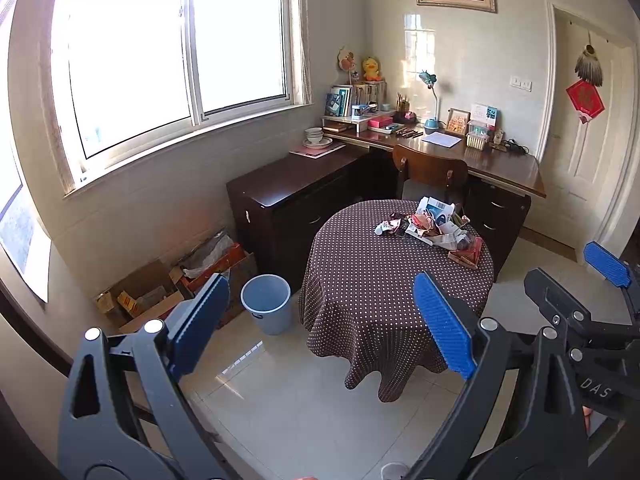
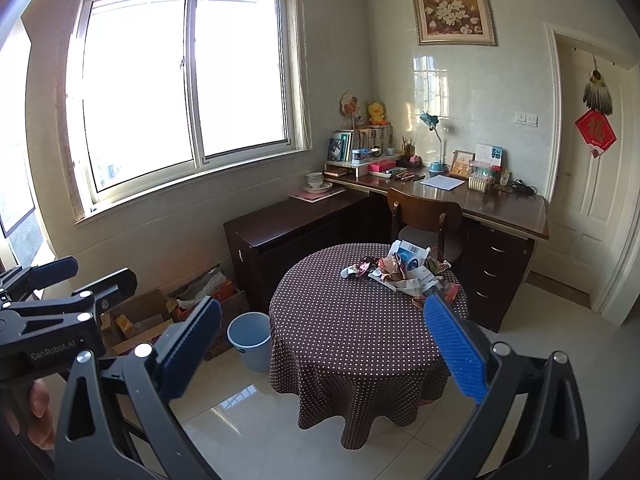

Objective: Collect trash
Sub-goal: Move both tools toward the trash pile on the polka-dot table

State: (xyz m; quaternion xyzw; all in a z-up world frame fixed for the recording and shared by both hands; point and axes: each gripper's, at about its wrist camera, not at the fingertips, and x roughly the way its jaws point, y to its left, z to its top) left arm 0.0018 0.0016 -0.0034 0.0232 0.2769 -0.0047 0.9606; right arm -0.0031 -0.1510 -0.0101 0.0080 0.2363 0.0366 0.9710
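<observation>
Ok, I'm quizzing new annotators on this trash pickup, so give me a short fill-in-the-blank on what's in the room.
1. The pile of trash lies on a round table covered with a ____ cloth.
2. The blue bin stands on the ____ beside that table.
3. The left gripper and right gripper both have their jaws ____.

Missing words: polka-dot; floor; open

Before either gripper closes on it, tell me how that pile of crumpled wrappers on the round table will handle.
The wrapper pile looks like crumpled paper and foil, so probably light and floppy. It is loose pieces, so a pinch likely lifts only part. On the draped tablecloth, pushing may drag cloth along. Both the left gripper and the right gripper stand open, far off.
</observation>
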